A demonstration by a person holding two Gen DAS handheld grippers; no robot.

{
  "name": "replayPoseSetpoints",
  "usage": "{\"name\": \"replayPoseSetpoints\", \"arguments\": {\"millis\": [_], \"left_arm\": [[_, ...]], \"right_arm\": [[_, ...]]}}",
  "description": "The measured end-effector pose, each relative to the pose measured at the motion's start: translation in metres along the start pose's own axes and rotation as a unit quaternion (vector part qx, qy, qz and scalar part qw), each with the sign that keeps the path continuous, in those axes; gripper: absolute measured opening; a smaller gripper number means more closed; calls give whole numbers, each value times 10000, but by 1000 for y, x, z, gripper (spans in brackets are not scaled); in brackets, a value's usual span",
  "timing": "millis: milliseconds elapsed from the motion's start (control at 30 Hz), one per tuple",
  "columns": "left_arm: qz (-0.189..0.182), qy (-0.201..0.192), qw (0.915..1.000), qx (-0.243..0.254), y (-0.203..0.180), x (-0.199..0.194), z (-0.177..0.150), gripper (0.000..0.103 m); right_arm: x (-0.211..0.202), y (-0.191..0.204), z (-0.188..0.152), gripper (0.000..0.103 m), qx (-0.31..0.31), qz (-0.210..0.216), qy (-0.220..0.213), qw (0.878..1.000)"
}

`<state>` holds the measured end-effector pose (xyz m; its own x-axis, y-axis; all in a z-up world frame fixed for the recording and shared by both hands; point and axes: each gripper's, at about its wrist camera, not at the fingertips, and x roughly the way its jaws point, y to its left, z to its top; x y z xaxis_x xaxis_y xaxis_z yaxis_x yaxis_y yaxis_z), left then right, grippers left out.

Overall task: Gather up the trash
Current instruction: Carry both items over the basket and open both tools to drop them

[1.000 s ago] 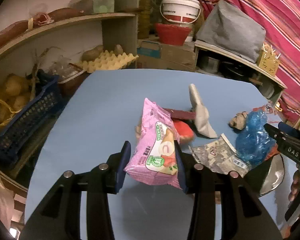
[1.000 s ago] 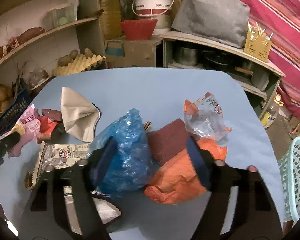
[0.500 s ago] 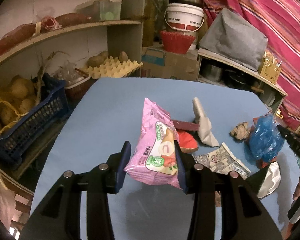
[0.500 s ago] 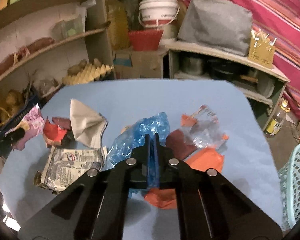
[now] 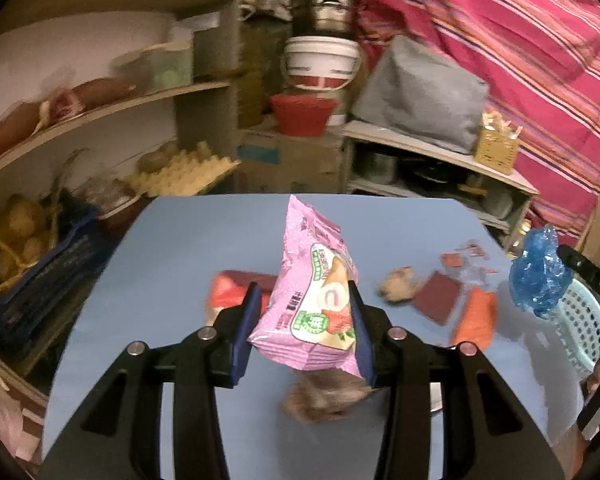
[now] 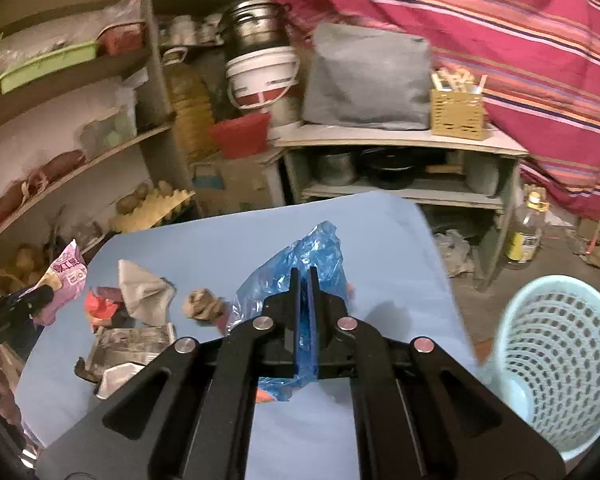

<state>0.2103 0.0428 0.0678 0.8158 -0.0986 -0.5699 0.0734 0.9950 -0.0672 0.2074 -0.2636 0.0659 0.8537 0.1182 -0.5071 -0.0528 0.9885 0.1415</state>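
A pink snack bag (image 5: 316, 304) is gripped by the left gripper (image 5: 304, 320) and a blue plastic bag (image 6: 300, 268) is pinched in the right gripper (image 6: 302, 304), both above the table (image 6: 380, 232). Nothing is seen dropped into the pale basket (image 6: 556, 356) beside the table's right edge. A grey wrapper (image 6: 144, 292), a brown wad (image 6: 202, 304) and red scraps (image 6: 100, 306) near the left edge are left to be collected.

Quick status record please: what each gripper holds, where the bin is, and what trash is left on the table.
left gripper: shut on pink snack packet, lifted off the table
right gripper: shut on blue plastic bag, lifted
bin: light blue basket, beside the table on the right gripper's side
surface: blue table
trash left: beige paper, crumpled brown wad, printed wrapper, red scrap, orange bag
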Motion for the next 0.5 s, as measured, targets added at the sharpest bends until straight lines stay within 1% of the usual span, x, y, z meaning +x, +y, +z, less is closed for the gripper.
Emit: {"name": "replayPoseSetpoints", "arguments": {"millis": [133,233,333,433,500], "left_arm": [[-236,-51,9996,152,-39,2,4,42],[-397,-52,9989,241,-70,12,4,42],[-568,45,9980,265,-100,23,3,42],[-724,63,9967,363,-130,28,2,42],[-877,46,9950,467,-156,29,1,42]], "right_arm": [[-16,-29,0,4,109,-195,-68,9997],[-28,-51,-2,4,170,-385,-109,9991],[-41,-78,-5,4,218,-627,-147,9977],[-53,-106,-10,4,305,-874,-155,9956],[-60,-124,-13,4,376,-1040,-143,9938]]}}
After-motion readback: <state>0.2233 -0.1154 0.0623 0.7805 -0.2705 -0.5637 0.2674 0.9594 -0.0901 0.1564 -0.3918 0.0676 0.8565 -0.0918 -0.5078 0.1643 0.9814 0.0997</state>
